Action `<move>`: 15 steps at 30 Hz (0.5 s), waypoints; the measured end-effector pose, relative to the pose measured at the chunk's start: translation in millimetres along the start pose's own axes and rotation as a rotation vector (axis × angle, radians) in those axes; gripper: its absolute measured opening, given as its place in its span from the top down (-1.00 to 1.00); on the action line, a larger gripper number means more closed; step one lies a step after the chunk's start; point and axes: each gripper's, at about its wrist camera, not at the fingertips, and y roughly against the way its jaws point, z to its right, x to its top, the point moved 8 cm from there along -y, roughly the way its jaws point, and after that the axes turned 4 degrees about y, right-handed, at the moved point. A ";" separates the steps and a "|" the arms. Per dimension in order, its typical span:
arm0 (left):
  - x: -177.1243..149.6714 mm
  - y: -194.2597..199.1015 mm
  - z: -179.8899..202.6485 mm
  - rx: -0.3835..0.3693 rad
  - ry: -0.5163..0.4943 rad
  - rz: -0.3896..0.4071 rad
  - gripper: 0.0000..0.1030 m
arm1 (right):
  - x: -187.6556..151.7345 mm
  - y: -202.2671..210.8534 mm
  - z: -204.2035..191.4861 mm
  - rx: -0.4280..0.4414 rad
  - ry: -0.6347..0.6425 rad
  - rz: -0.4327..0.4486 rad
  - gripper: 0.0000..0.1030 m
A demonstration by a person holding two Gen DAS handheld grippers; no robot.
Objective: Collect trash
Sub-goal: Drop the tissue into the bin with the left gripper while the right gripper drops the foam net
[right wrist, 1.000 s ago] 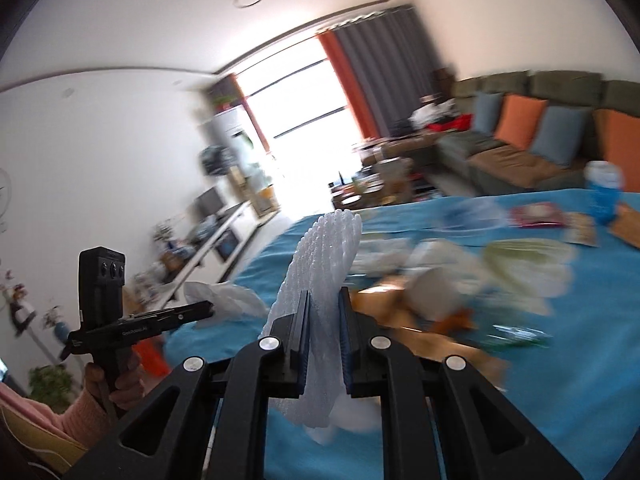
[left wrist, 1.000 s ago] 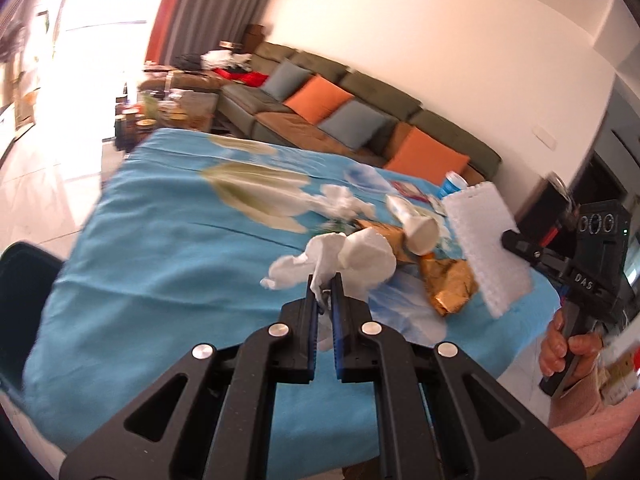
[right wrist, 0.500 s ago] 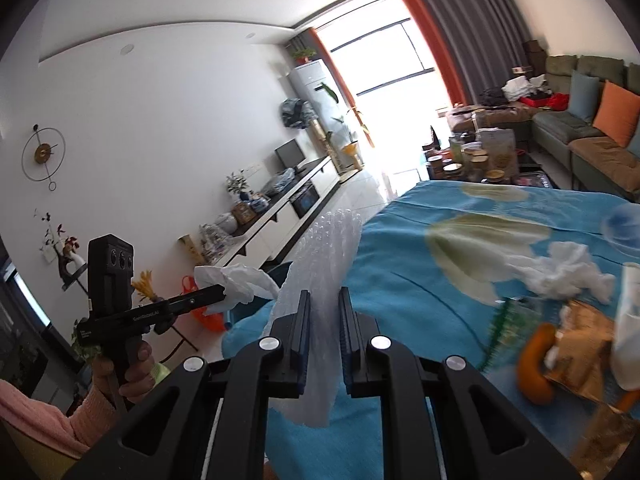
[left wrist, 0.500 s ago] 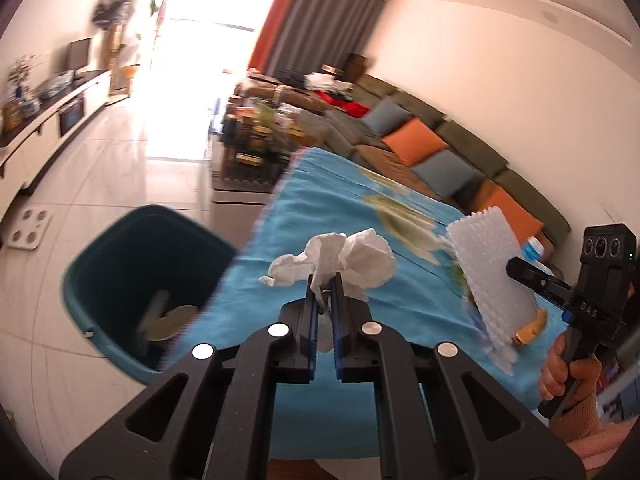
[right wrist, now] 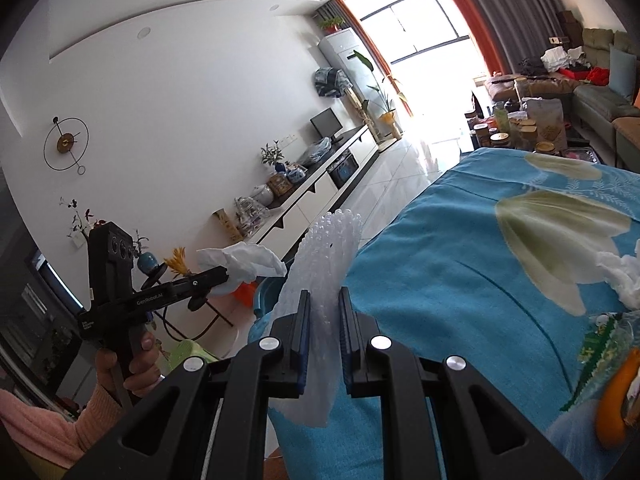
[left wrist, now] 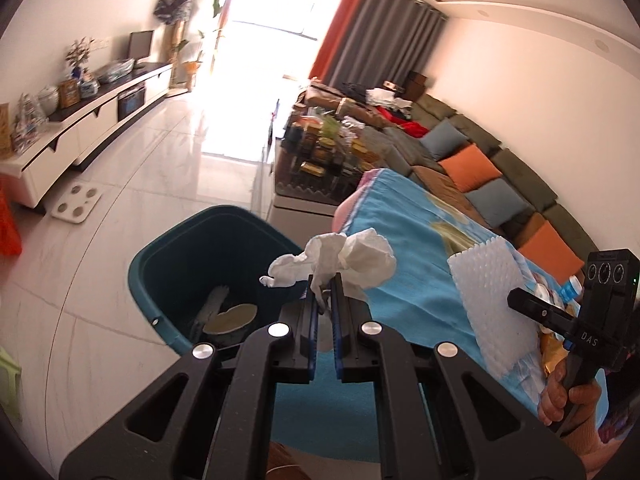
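White floor tiles [left wrist: 132, 184] are spreading wide and bare toward the bright window, giving me plenty of room on that side. I am looking over the near edge of the blue bedspread [left wrist: 404, 280], which is dropping off just beside the teal bin [left wrist: 168, 280]; the bin is standing on the floor against that edge, with some trash already lying at its bottom.

I am keeping the left gripper [left wrist: 325, 280] clamped on a crumpled white tissue [left wrist: 340, 260], which is hanging in the air above the bin's rim on the bedspread side. I am holding the right gripper [right wrist: 324, 300] closed on a sheet of white foam wrap [right wrist: 328, 256], standing upright between the jaws over the bedspread's edge, just beside the tissue.

More trash is lying on the bedspread to the right: another tissue [right wrist: 622, 276] and an orange wrapper [right wrist: 612, 404]. A low white cabinet [left wrist: 80, 128] is lining the far wall, well apart from the bin.
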 end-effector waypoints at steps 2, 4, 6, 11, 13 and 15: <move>-0.6 -1.8 -3.4 0.020 0.015 -0.012 0.88 | 0.2 -3.3 -1.1 0.007 0.003 -0.005 0.77; 0.4 -2.2 -9.3 0.044 0.018 -0.018 0.88 | 2.8 -8.2 0.2 0.018 0.002 -0.009 0.77; 2.4 -2.7 -18.0 0.058 0.030 -0.026 0.88 | 3.7 -13.9 -4.2 0.019 0.002 -0.010 0.76; 6.9 -6.4 -33.4 0.074 0.049 -0.036 0.88 | 9.4 -26.4 -12.5 0.020 0.013 -0.024 0.76; 8.6 -10.7 -35.3 0.077 0.054 -0.034 0.88 | 10.9 -33.8 -16.8 0.021 0.019 -0.033 0.75; 8.1 -13.2 -40.3 0.076 0.061 -0.034 0.88 | 11.6 -41.1 -19.5 0.023 0.019 -0.045 0.75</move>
